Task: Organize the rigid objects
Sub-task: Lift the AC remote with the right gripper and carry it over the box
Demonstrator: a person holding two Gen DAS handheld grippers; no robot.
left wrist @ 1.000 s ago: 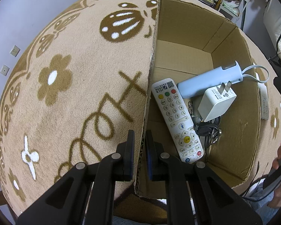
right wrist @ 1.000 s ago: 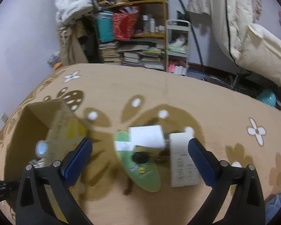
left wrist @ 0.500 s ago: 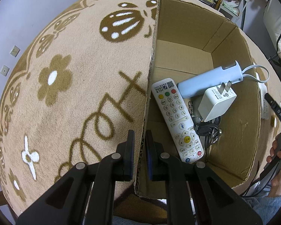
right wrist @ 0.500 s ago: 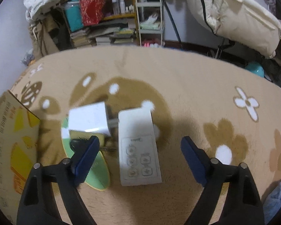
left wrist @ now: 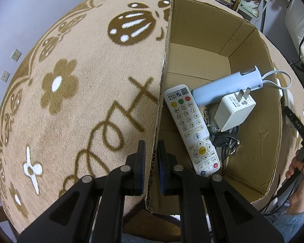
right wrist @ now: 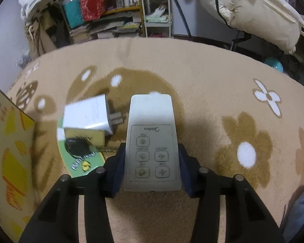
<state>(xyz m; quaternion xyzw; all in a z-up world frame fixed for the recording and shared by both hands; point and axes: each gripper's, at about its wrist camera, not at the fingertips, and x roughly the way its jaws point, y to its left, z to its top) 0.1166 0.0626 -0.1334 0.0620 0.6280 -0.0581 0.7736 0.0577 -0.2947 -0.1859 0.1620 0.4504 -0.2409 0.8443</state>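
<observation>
While the left gripper [left wrist: 152, 158] stays clamped on the near side wall of the cardboard box [left wrist: 259, 141], the right gripper [right wrist: 151, 166] sits low over the beige patterned rug [right wrist: 202, 77] with a white Midea remote [right wrist: 151, 141] between its blue pads [right wrist: 119, 168].

Left wrist view: jaws nearly together, one finger outside the box wall, one inside, cardboard edge pinched between them. Box is open-topped and rests on the rug. Inside it: a long white JSCN remote [left wrist: 191, 129] lying along the left wall, a pale blue handheld device [left wrist: 227, 87] with a loop cord propped across the back, a white plug adapter [left wrist: 234, 111] resting prongs-up, and a bunch of dark keys [left wrist: 226, 141] beneath the adapter.

Right wrist view: jaws have just been closing; both pads now meet the long sides of the Midea remote at its button end. Remote lies flat on the rug, buttons up. Just to its left: a second white plug adapter [right wrist: 87, 115], prongs pointing at the remote, sitting on a green oval card [right wrist: 79, 160] with a black key fob [right wrist: 77, 146]. Box corner visible at far left, well apart from the remote.
</observation>
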